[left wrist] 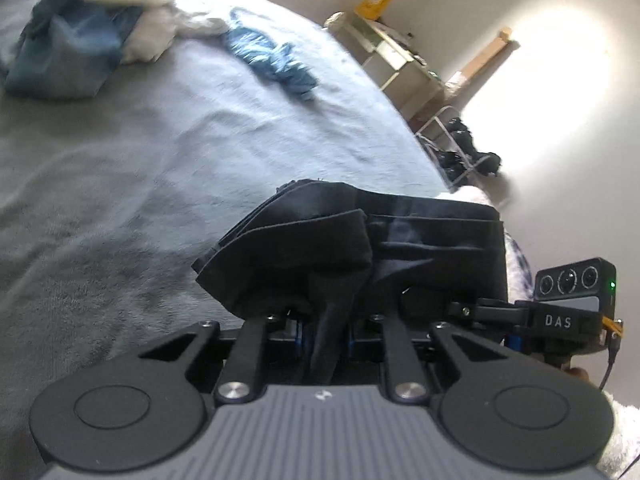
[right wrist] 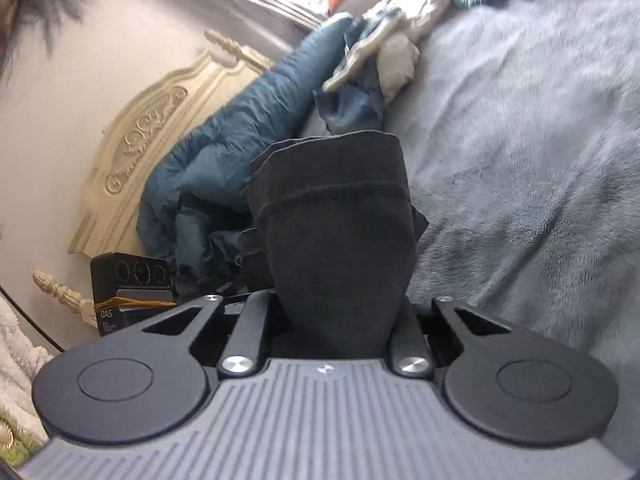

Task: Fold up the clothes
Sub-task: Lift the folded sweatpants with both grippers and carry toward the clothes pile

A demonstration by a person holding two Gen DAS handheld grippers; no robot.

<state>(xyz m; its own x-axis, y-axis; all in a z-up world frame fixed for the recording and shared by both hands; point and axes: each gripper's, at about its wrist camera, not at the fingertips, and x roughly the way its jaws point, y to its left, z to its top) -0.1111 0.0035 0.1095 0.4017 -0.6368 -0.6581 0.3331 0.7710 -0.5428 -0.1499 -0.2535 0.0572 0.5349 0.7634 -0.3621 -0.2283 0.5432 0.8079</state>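
Two claws, one black garment between them.

Left claw [left wrist: 326, 320]: closed down on a hanging fold of the black cotton garment [left wrist: 360, 240]; the cloth runs between the fingers and drapes forward over them in stacked, layered folds. The fingertips themselves are covered by fabric.

Right claw [right wrist: 340, 320]: closed on another bunch of the same black garment [right wrist: 332, 220], which rises in front of the camera as a rounded, hemmed lump and hides the fingertips. In the left wrist view its camera module, lettered "DAS", shows just right of the garment.

Black garment: lifted clear above the grey plush bed cover [left wrist: 140, 140], held at both claws, not lying flat.

Grey plush bed cover: wrinkled, fills most of both views.

Pile of unfolded clothes [left wrist: 80, 28]: dark blue, pale blue and cream pieces heaped at the far side of the bed, well apart from the garment.

Crumpled blue patterned cloth [left wrist: 272, 60]: lies alone on the bed, near the pile.

Dark teal quilted duvet [right wrist: 208, 160]: bunched against the cream carved headboard [right wrist: 148, 136], behind the garment in the right wrist view.

Cream shelf unit [left wrist: 396, 60]: stands against the far wall, beyond the bed edge; contents blurred.
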